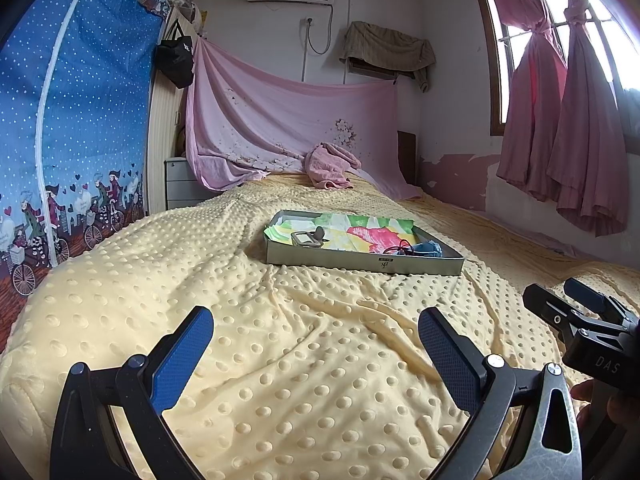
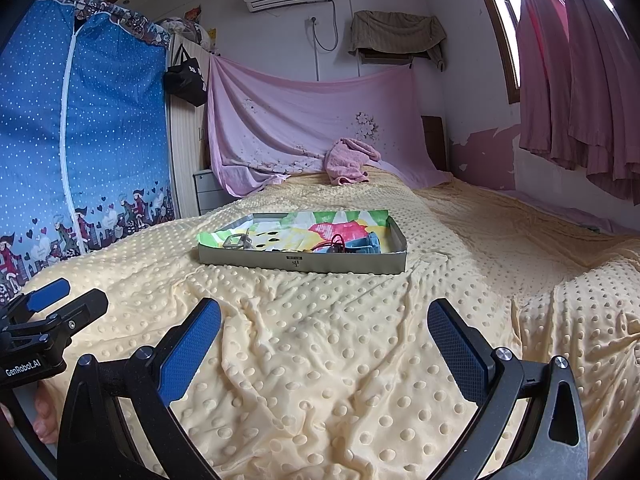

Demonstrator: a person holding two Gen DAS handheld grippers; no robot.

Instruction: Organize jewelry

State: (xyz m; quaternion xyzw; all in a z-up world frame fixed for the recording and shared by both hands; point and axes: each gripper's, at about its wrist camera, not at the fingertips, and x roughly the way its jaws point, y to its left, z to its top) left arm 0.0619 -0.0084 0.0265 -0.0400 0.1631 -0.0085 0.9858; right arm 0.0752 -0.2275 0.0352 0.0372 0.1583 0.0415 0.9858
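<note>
A: Nearest item, left wrist view: the left hand-held gripper, black frame with blue textured pads. Its fingers stand wide apart with nothing between them, above the pale yellow dotted plush blanket that covers the bed.

B: And the right wrist view?

A: Same condition. The right hand-held gripper is spread wide and holds nothing; only creased blanket shows between the pads. Each unit also appears at the edge of the other's view, so the two sit side by side, apart from each other.

B: Location of the task items?

A: In the shallow grey rectangular metal tray, which rests on the blanket ahead of both grippers, well apart from them. The tray is lined with a multicoloured sheet in green, yellow, pink and white.

B: Contents?

A: Toward the tray's left end, a small grey rectangular metal-framed piece. Toward the right end, a thin dark red cord lying just beside a small blue item. Finer detail cannot be made out.

B: Beyond the tray?

A: A crumpled pink towel at the head of the bed, and a pink sheet hung across the wall behind it.
</note>
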